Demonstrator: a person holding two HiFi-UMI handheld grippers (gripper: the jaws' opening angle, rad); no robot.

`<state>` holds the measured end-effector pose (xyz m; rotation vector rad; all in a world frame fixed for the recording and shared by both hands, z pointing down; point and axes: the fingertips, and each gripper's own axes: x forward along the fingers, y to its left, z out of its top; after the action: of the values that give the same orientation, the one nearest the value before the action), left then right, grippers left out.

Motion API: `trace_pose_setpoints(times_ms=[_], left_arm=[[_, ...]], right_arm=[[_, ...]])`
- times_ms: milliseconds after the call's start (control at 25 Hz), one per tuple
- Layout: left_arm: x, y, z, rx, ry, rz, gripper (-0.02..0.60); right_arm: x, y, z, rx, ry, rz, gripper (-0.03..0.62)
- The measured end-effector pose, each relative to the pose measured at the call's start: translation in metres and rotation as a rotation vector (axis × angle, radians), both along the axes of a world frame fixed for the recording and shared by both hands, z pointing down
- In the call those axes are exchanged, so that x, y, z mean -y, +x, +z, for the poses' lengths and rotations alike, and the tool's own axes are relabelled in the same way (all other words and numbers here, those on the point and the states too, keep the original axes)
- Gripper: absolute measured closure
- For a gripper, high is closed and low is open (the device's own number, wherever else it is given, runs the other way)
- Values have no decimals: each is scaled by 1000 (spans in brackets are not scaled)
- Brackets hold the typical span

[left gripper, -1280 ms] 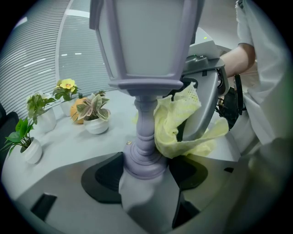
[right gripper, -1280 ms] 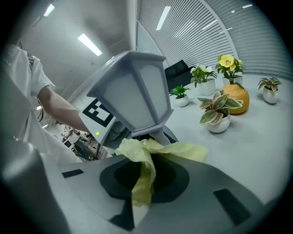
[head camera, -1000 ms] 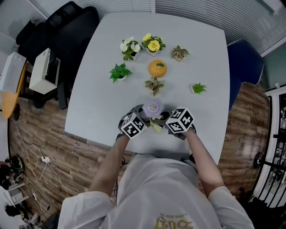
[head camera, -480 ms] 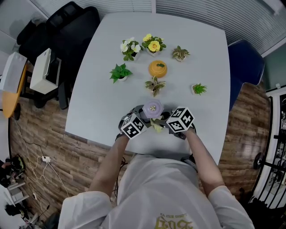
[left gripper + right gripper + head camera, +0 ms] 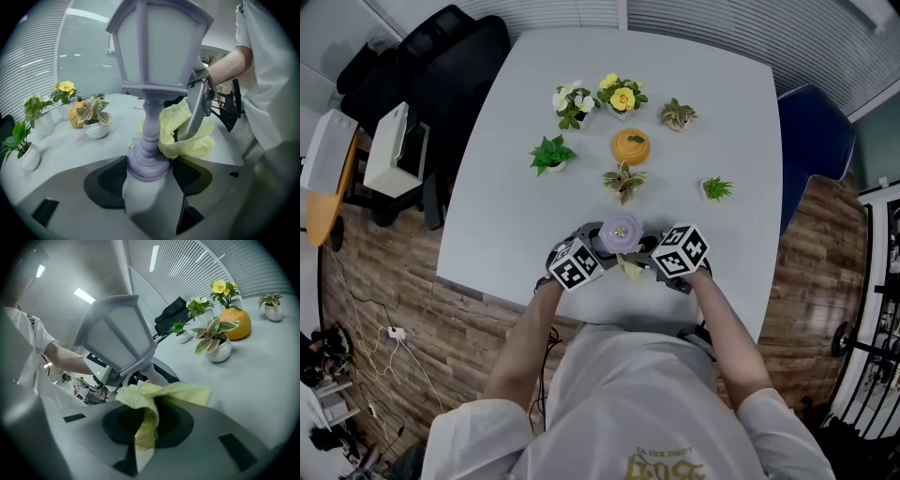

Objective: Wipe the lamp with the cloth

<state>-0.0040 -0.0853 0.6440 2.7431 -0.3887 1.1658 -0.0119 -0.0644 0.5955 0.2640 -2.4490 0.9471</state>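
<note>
Left claw [image 5: 150, 177] was clamped on the lamp [image 5: 157, 56] at its base, near the bench [image 5: 525, 216] front edge. Right claw [image 5: 147, 422] was pinched shut on the cloth [image 5: 161, 393], which touched the stem. Risk: a hard wipe could twist the lamp in the grip or pull the cloth free.

Six small potted plants [image 5: 551, 152] around an orange pumpkin-shaped pot [image 5: 630, 144] on a white table [image 5: 722, 75]. Black chair [image 5: 441, 56] left, blue chair [image 5: 811, 131] right, over wood floor [image 5: 384, 281].

Lamp [image 5: 149, 131]: smooth, matt lilac finish, plastic in appearance. Cloth [image 5: 197, 146]: soft yellow fabric, finely perforated weave. Table [image 5: 516, 216]: smooth, matt pale surface. Floor [image 5: 384, 272], lower left: wood-grain planks.
</note>
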Motion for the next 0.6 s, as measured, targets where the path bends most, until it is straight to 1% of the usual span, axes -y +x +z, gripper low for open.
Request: trace_pose_setpoints(times_ms=[200,600], left_arm=[[-3,-1,1,-5,-19,27,284],[-2,-3,2,8,-25,24,286]], right_arm=[[-2,7,4,-22,-4,4,546],[3,18,10,-67,18,51,546]])
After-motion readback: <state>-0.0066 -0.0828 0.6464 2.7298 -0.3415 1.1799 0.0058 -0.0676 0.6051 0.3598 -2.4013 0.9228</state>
